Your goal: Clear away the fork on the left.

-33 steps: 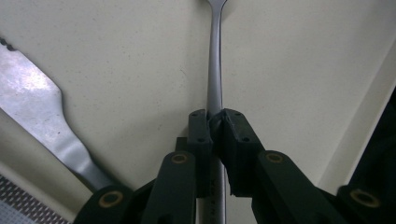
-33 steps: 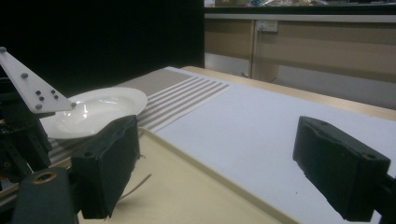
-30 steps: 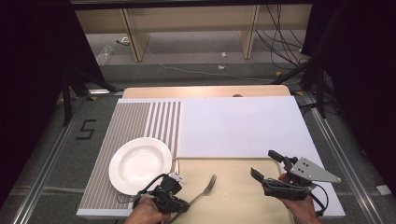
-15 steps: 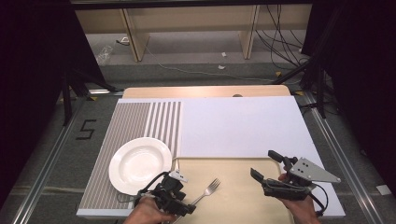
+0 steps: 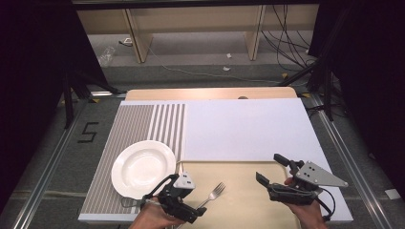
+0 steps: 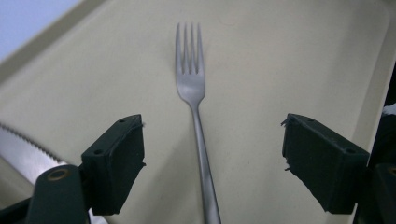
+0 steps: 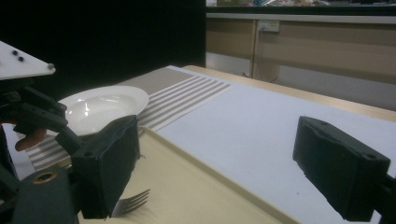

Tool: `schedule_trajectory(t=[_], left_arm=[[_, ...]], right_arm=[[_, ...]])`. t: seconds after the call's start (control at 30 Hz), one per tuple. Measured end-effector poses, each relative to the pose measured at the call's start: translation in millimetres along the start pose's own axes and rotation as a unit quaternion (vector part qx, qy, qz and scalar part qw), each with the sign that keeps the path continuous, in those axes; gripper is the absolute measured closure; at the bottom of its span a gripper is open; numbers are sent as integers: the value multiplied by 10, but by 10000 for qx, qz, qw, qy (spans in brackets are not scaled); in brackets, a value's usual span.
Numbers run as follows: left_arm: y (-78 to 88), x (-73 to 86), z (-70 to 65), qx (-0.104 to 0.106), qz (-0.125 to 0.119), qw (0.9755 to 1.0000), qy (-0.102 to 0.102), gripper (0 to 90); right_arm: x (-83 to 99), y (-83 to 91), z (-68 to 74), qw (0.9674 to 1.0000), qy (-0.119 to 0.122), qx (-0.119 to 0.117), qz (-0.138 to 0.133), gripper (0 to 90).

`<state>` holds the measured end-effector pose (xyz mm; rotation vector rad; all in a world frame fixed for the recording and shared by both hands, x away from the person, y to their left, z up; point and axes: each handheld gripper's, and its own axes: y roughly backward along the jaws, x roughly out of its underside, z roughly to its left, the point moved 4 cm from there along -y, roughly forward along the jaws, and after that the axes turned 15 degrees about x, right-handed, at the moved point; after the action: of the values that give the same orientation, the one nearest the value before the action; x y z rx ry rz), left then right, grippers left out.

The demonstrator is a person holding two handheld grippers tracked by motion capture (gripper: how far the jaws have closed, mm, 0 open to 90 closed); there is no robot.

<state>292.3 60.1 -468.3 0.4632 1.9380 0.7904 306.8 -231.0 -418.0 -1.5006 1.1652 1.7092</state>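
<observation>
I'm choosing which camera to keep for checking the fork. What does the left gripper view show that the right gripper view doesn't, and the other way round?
Left gripper view alone: the whole fork, tines pointing away, lying flat on the beige tray, between the left gripper's open jaws, touching neither; they have just been opening.

Right gripper view alone: the white plate on the striped mat, the white sheet, and the right gripper's own wide-open jaws, nothing between them.

Both: the tray and the fork, though the right gripper view catches just its tines.
</observation>
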Motion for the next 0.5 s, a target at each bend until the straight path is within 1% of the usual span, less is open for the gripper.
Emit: schedule_trajectory(t=[0.03,0.07,0.1,0.27,0.43,0.5], left_arm=[[-11,-14,-27,-32,-5,9999,-149,203],[-26,-27,-45,-14,-9,9997,-228,202],[-35,-32,-51,6,6,9996,-265,200],[-89,-56,-53,-32,78,9993,-374,201],[-134,-84,-51,-69,123,9987,-489,221],[-160,-91,-53,-77,184,9983,-546,227]], right_arm=[[0,-1,0,10000,-2,5,2,157],[0,-4,-3,10000,2,20,17,157],[-2,-11,2,10000,8,3,-8,157],[-2,-9,7,10000,6,-4,-6,157],[-1,-9,0,10000,10,9,-5,157],[1,-9,0,10000,8,8,4,157]])
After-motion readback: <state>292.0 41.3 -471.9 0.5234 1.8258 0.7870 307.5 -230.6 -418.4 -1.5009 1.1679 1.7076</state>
